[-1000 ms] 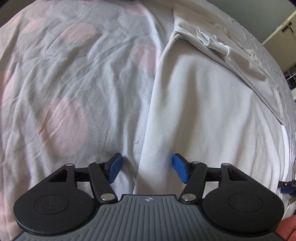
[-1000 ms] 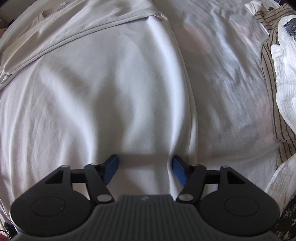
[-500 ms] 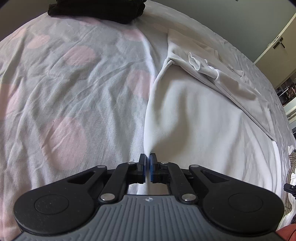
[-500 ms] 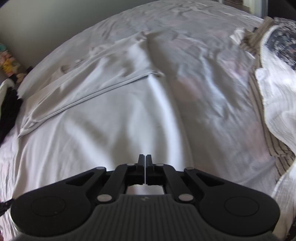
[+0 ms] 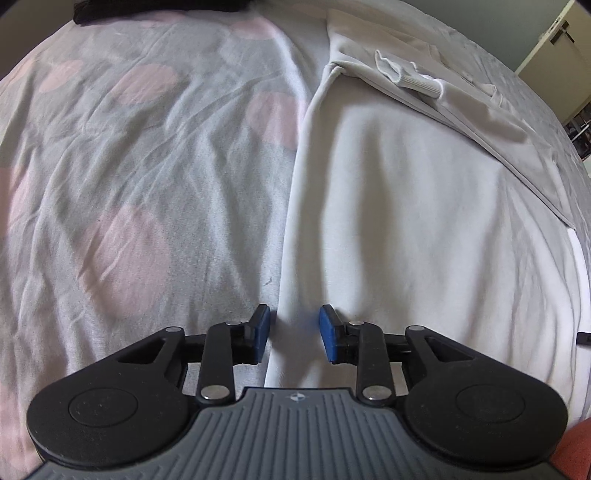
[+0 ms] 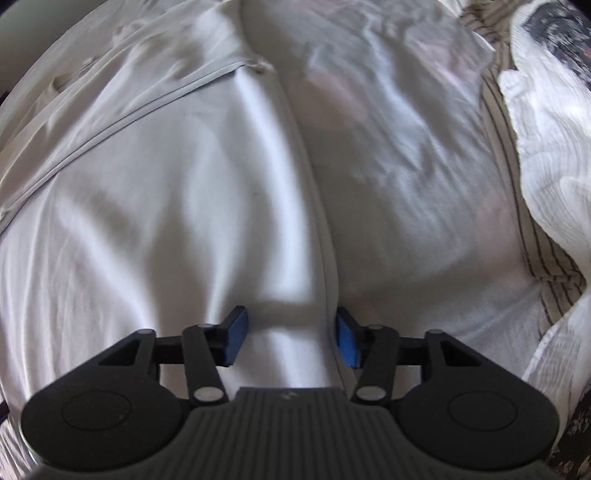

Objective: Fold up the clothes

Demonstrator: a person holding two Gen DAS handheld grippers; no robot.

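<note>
A white long-sleeved garment (image 5: 406,206) lies flat on the bed, its sleeves folded across the upper part, one ribbed cuff (image 5: 421,83) showing. My left gripper (image 5: 294,332) is open, its blue pads either side of the garment's left edge near the hem. The same garment fills the right wrist view (image 6: 166,206). My right gripper (image 6: 291,341) is open, its pads astride the garment's right edge. Neither gripper holds anything.
The bed sheet (image 5: 129,166) is grey with pink dots. A dark folded item (image 5: 147,9) lies at the far end. A striped cloth (image 6: 517,206) and a white crinkled cloth (image 6: 554,147) lie to the right of the garment.
Both grippers were open a second ago, were shut on the garment's side edges half a second ago, and have now opened again, closer to the bed.
</note>
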